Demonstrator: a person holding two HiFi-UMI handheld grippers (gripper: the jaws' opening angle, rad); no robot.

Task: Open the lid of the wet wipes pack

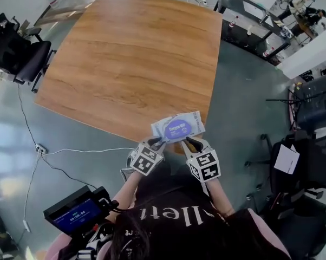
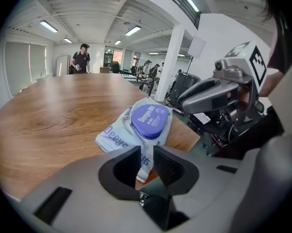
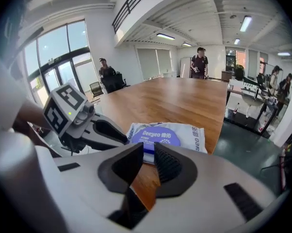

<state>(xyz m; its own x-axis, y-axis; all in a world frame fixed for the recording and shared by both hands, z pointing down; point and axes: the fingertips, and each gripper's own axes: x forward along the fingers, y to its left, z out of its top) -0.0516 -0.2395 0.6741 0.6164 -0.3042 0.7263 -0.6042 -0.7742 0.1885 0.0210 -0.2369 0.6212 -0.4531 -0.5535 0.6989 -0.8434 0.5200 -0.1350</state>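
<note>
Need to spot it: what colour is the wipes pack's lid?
Violet-blue lid on the pale wet wipes pack; clearest in left gripper view.

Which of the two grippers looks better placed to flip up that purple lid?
Right, most likely. The right gripper has the purple lid's near edge between its jaws, while the left gripper pinches the pack's edge, steadying it.

Left gripper [image 2: 146, 152]: 2 fingers [image 2: 168, 166] nearly together, pinching the near corner of the wet wipes pack [image 2: 118, 134]. The pack lies at the near edge of the wooden desk [image 2: 54, 115], purple oval lid [image 2: 150, 120] facing up and flat. Right gripper [image 2: 185, 101] comes in from the right, its tip just beside the pack. 1 person [image 2: 81, 59] stands beyond the far end of the desk.
</note>
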